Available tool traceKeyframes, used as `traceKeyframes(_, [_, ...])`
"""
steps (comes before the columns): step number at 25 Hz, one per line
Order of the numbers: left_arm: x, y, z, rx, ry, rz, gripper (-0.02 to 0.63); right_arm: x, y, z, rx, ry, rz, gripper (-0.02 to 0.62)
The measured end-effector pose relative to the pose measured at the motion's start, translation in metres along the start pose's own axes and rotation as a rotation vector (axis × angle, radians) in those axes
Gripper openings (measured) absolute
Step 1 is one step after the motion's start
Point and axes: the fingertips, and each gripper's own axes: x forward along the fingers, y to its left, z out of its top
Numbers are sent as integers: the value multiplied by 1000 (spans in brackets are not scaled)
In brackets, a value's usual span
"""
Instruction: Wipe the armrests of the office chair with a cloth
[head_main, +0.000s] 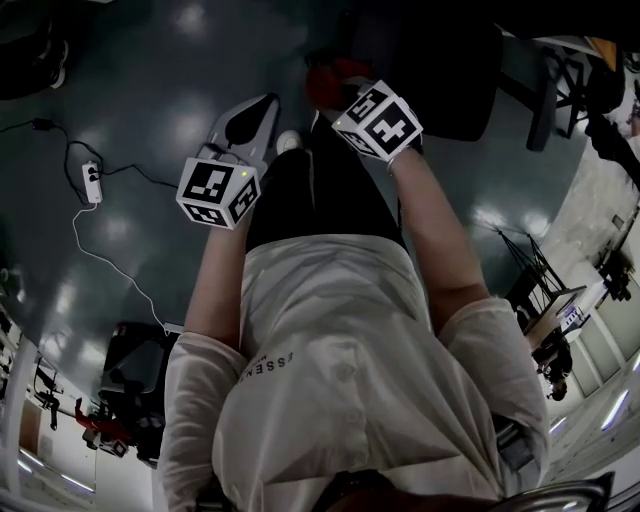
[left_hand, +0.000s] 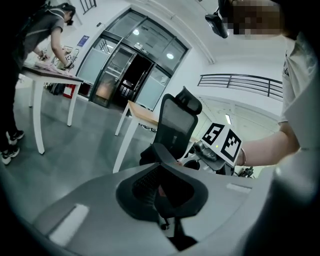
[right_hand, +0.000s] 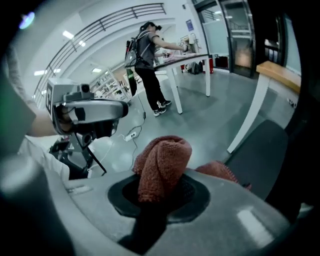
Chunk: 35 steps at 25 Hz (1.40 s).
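Note:
A black office chair (left_hand: 175, 125) with a mesh back and headrest stands just ahead of both grippers; in the head view the office chair (head_main: 440, 70) is a dark mass at the top. My right gripper (right_hand: 160, 192) is shut on a reddish-brown knitted cloth (right_hand: 162, 167), which bulges up from the jaws and trails right. From above, the cloth (head_main: 335, 78) shows red against the chair's edge. My left gripper (left_hand: 162, 192) is shut with nothing in it, a little short of the chair's dark armrest (left_hand: 162, 152), and sits left of the right gripper (head_main: 340, 95).
A white power strip (head_main: 92, 178) with cables lies on the grey floor at left. A wood-topped table (left_hand: 142, 112) stands behind the chair. Another person (right_hand: 147, 60) works at a far table. A second chair (head_main: 135, 365) is at bottom left.

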Motion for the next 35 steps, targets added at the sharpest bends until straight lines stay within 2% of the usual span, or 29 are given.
traceKeyframes(3, [-9, -8, 5, 17, -5, -10, 17, -8, 20, 0, 123, -60, 61, 52])
traceKeyframes(6, [-14, -16, 13, 36, -17, -17, 17, -20, 26, 3, 149, -108, 40, 52])
traceKeyframes(12, [-22, -31, 29, 84, -54, -38, 17, -61, 24, 26, 129, -246, -87, 52])
traceKeyframes(17, [-32, -68, 53, 126, -96, -83, 17, -118, 28, 23, 137, -389, -178, 52])
traceKeyframes(21, [-35, -96, 88, 174, -170, -100, 17, -169, 27, 14, 57, -421, -338, 52])
traceKeyframes(24, [-32, -123, 107, 230, -205, -131, 17, -214, 26, 12, 58, -535, -425, 52])
traceKeyframes(29, [-37, -196, 116, 255, -261, -178, 17, -286, 39, -32, 92, -692, -492, 52])
traceKeyframes(35, [-45, -272, 98, 322, -320, -148, 17, -359, 52, -115, 110, -806, -624, 52])
